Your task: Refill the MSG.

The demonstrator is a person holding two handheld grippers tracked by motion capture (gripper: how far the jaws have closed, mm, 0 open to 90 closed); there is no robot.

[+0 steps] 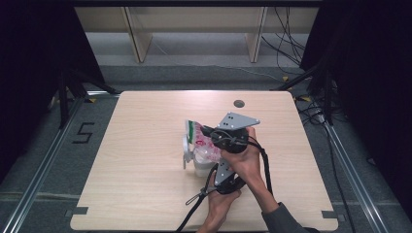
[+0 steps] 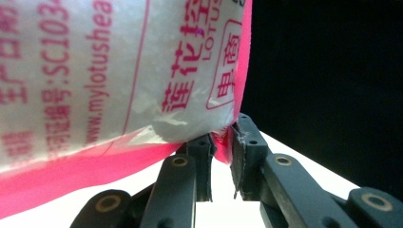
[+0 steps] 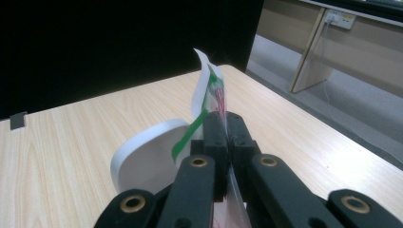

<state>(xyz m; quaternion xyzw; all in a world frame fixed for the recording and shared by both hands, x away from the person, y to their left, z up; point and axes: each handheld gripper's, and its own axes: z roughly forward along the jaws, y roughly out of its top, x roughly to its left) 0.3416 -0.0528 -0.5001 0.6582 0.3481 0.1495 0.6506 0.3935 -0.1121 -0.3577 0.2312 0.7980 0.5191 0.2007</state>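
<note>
A plastic bag (image 1: 201, 141), white with pink print and a green top strip, is held tilted over a white cup-like container (image 1: 201, 168) with a flipped-up lid (image 1: 186, 150) at the table's middle. My left gripper (image 1: 215, 162) comes up from below; in the left gripper view it (image 2: 223, 137) pinches the pink bottom corner of the bag (image 2: 109, 80). My right gripper (image 1: 206, 131), under its grey plate, is shut on the bag's upper edge (image 3: 211, 90) in the right gripper view, where its jaws (image 3: 227, 118) meet tightly. The white lid (image 3: 142, 156) shows just behind them.
The wooden table (image 1: 141, 145) has a round cable hole (image 1: 238, 103) near its far edge. Black cables trail from both grippers toward the near edge. Wooden furniture legs and floor cables lie beyond the table.
</note>
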